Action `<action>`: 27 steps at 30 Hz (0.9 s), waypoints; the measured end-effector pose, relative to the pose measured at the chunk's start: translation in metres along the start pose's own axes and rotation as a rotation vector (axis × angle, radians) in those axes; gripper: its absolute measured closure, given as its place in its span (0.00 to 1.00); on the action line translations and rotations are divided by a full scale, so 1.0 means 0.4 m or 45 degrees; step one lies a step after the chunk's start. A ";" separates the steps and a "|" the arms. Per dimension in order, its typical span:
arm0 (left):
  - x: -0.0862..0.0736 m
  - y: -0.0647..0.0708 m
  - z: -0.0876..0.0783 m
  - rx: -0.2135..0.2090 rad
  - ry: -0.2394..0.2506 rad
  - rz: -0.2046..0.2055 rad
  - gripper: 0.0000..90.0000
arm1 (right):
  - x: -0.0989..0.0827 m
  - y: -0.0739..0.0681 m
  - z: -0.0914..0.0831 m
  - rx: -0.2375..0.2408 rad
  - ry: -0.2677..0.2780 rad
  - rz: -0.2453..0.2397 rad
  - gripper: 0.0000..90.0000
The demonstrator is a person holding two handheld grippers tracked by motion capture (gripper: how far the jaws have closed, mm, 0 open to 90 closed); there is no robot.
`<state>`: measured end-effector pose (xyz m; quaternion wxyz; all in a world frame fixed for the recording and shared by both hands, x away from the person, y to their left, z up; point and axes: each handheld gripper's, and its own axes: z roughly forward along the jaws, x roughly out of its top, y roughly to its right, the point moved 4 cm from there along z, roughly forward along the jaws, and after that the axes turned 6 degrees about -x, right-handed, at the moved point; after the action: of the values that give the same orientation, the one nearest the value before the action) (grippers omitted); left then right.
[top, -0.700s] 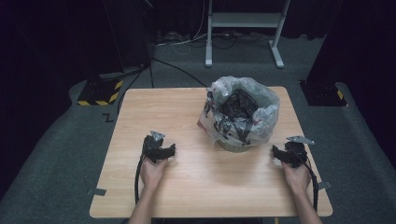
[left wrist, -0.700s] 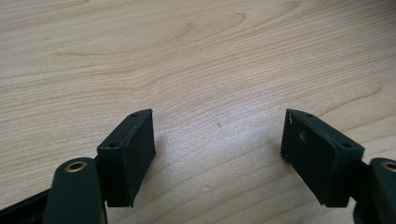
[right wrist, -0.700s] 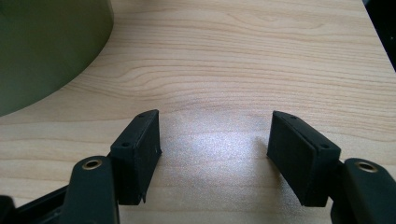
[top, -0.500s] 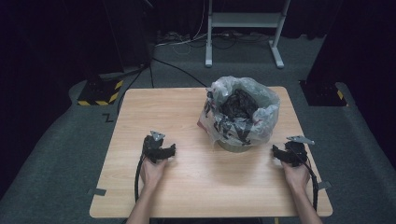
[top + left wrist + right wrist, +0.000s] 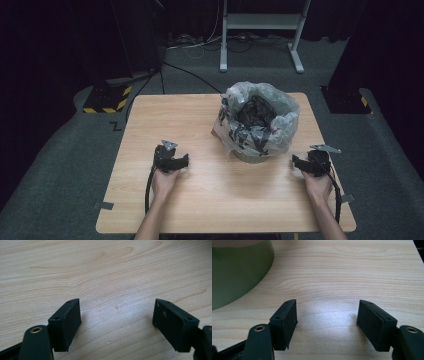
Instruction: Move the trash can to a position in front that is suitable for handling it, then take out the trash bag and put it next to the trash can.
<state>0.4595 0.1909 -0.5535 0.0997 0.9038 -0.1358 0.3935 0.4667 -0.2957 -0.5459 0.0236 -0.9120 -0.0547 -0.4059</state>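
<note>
From the high view I see a bin (image 5: 260,150) standing on the far right part of the desk (image 5: 200,125), lined with a clear plastic bag (image 5: 272,127) whose rim folds out over the bin's edge. Inside the bag lies dark crumpled stuff (image 5: 255,110); I cannot tell what it is. My left tongs (image 5: 184,161) rest low on the desk, left of the bin and well apart from it. My right tongs (image 5: 296,161) sit just right of the bin, near its base, pointing toward it.

In the left gripper view, the left tongs (image 5: 117,315) stand wide open with nothing between the pads, and bare wood grain of the desk (image 5: 105,270) lies under them.

In the right gripper view, the right tongs (image 5: 327,315) also stand wide open and empty above the desk (image 5: 352,270). The green wall of the bin (image 5: 237,272) curves in at the upper left, near the tongs but not touching them.
</note>
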 end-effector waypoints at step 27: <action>0.069 0.125 0.045 -0.174 0.044 -0.016 0.24 | 0.072 -0.028 0.012 0.046 0.035 0.057 0.37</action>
<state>0.4738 0.1339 -0.5414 0.1658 0.8887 -0.1550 0.3985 0.4879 -0.2818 -0.5276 0.0500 -0.9068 -0.0413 -0.4167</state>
